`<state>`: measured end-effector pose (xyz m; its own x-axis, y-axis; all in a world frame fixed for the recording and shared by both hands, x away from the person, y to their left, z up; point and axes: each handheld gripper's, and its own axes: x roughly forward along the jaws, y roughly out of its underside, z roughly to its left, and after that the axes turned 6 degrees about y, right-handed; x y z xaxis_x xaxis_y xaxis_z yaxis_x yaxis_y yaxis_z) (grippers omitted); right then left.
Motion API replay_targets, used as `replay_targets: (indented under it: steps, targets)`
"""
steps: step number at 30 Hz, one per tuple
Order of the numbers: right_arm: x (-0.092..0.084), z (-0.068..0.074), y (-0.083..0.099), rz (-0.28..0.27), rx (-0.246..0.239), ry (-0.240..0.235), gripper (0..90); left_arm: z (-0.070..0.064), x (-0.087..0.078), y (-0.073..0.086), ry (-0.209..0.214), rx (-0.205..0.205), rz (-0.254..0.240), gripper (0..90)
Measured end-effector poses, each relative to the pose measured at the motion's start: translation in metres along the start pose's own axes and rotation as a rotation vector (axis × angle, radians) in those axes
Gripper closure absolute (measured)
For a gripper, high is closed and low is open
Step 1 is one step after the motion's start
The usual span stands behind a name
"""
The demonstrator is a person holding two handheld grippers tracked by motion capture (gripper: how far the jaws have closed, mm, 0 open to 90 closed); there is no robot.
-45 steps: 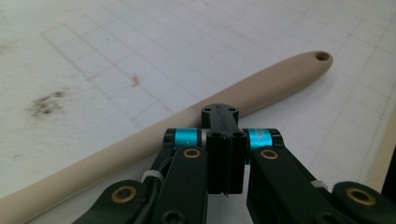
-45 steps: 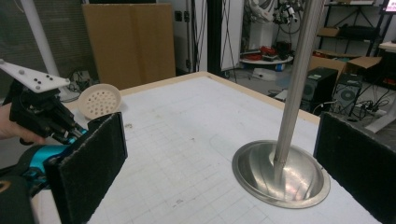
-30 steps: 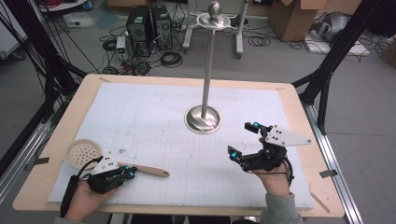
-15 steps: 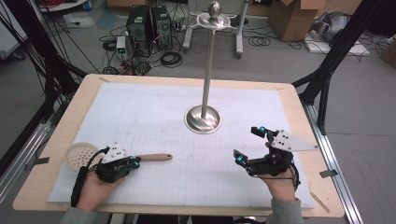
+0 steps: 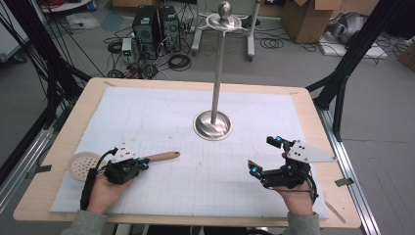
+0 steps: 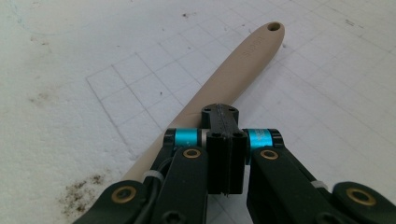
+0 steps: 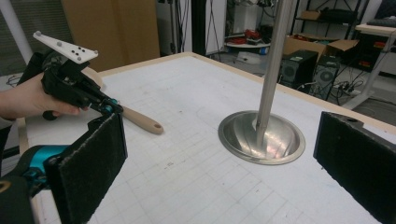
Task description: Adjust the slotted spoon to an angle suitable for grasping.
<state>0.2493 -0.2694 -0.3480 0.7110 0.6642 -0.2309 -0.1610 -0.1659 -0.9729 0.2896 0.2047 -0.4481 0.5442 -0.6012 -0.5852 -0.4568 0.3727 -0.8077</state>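
Note:
A skimmer lies low over the white gridded mat at the front left, its round perforated head (image 5: pixel 84 165) at the left and its tan wooden handle (image 5: pixel 164 156) pointing right. My left gripper (image 5: pixel 143 162) is shut on the middle of that handle. In the left gripper view the closed jaw tips (image 6: pixel 219 113) sit on the handle (image 6: pixel 243 60), whose holed end points away. My right gripper (image 5: pixel 264 154) hovers at the front right, open and empty. Its wide-apart pads (image 7: pixel 88 163) frame the metal stand's base (image 7: pixel 261 137).
A tall metal pole on a round dished base (image 5: pixel 213 125) stands mid-table, with a ball on a flat disc at its top (image 5: pixel 224 10). The wooden table edge (image 5: pixel 58 208) borders the mat. Black frame legs, computers and cables are on the floor behind.
My left gripper has swung the skimmer anticlockwise: the handle's end rose from pointing toward the front right to pointing right and slightly away. My right hand has drifted slightly right.

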Motion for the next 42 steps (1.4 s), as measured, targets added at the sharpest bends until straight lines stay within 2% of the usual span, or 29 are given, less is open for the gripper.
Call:
replay_targets:
  steps: [13,17,20,27,29,30,31,32,34,36,39,40,41,42]
  targets:
    - [-0.005,-0.001,0.001,-0.002,0.007,0.01,1.6,0.004,0.007,-0.005,-0.045,-0.013,0.002,89.5]
    - [-0.004,-0.002,0.001,-0.002,0.003,0.008,1.6,0.004,0.007,-0.005,-0.044,-0.013,-0.006,89.5]
    - [-0.002,-0.002,0.001,-0.001,-0.001,0.005,1.7,0.003,0.004,-0.004,-0.028,0.002,-0.029,89.5]
    - [0.001,-0.003,0.0,-0.003,0.006,-0.002,1.6,-0.001,-0.002,-0.004,0.028,0.027,-0.038,89.4]
    - [0.003,-0.003,0.0,-0.005,0.004,-0.003,1.6,-0.002,-0.007,-0.005,0.042,0.037,-0.047,88.7]
    - [0.004,-0.003,0.0,-0.004,0.008,-0.006,1.6,-0.002,-0.012,-0.007,0.067,0.042,-0.058,85.3]
    - [0.004,-0.003,0.0,-0.003,0.005,-0.006,1.6,-0.002,-0.012,-0.007,0.067,0.042,-0.058,84.3]
    - [0.005,-0.003,0.0,-0.002,0.008,-0.008,1.6,-0.001,-0.02,-0.009,0.077,0.061,-0.057,83.1]
    - [0.007,-0.003,0.0,-0.002,0.008,-0.011,1.6,0.001,-0.027,-0.01,0.074,0.066,-0.061,80.9]
    - [0.009,-0.002,-0.001,-0.004,0.007,-0.018,1.6,0.002,-0.032,-0.01,0.072,0.066,-0.072,79.0]
    - [0.012,-0.001,-0.001,0.004,0.007,-0.023,1.6,0.01,-0.049,-0.011,0.076,0.055,-0.108,75.1]
    - [0.012,-0.001,-0.001,0.004,0.007,-0.023,1.6,0.01,-0.049,-0.011,0.076,0.055,-0.108,73.7]
    - [0.015,-0.002,-0.001,0.003,0.004,-0.027,1.6,0.014,-0.057,-0.01,0.079,0.041,-0.126,72.2]
    - [0.016,-0.002,-0.001,0.003,0.004,-0.028,1.6,0.014,-0.057,-0.01,0.079,0.041,-0.126,71.5]
